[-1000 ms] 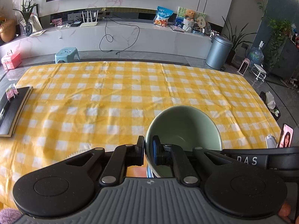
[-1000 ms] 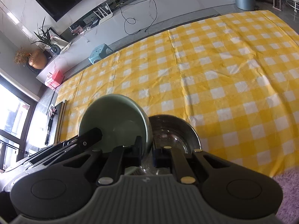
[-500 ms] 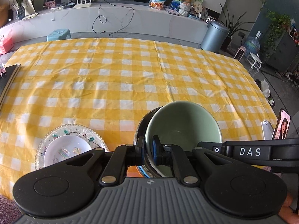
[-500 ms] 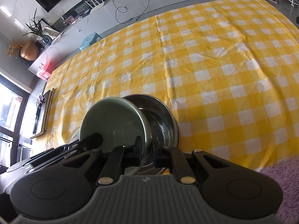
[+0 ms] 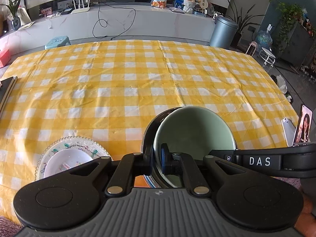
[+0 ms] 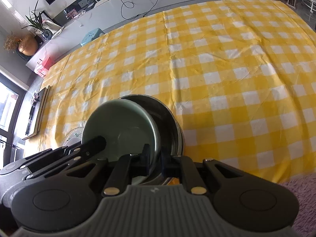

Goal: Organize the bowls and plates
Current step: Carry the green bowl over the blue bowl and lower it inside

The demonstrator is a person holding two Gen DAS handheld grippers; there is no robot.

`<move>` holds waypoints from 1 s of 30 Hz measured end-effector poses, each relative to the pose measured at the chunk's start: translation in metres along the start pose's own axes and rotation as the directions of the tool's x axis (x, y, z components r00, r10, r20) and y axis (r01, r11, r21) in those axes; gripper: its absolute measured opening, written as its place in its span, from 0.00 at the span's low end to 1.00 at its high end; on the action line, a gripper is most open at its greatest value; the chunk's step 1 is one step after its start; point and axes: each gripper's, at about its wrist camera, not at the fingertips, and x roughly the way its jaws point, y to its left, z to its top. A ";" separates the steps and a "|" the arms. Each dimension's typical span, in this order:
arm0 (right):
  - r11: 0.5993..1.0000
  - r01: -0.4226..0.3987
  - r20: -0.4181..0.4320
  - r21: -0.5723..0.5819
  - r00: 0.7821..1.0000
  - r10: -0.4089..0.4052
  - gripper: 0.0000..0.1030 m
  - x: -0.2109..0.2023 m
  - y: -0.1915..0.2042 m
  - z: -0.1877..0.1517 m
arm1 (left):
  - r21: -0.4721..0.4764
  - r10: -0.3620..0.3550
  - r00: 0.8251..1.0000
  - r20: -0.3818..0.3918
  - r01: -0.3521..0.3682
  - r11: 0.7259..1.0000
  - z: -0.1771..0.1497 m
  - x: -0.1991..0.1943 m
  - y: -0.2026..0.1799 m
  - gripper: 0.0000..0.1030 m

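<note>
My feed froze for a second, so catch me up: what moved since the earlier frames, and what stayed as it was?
The green bowl, pinched at its rim by both the left hand-held gripper and the right hand-held gripper, came down into the steel bowl on the yellow checked tablecloth. The glass plate with the white bowl came into view. Both grips stayed shut on the rim; nothing was let go.

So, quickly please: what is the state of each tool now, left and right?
Left tool: closed on the rim of the green bowl, which sits tilted in the steel bowl.
Right tool: closed on the opposite rim of the green bowl.
</note>
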 end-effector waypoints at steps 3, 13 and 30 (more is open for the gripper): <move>0.999 0.016 0.005 -0.027 1.000 -0.016 0.08 0.000 0.003 0.000 | 0.010 0.000 1.000 -0.001 0.000 1.000 0.000 0.001 0.000 0.08; 0.988 0.070 0.032 -0.137 0.997 -0.066 0.09 0.003 0.011 -0.002 | 0.052 0.007 1.000 -0.005 -0.007 0.999 -0.001 0.004 -0.004 0.09; 0.987 0.056 0.032 -0.148 0.998 -0.052 0.10 0.001 0.009 -0.001 | 0.215 0.073 0.997 0.004 -0.072 0.974 -0.002 0.007 -0.019 0.10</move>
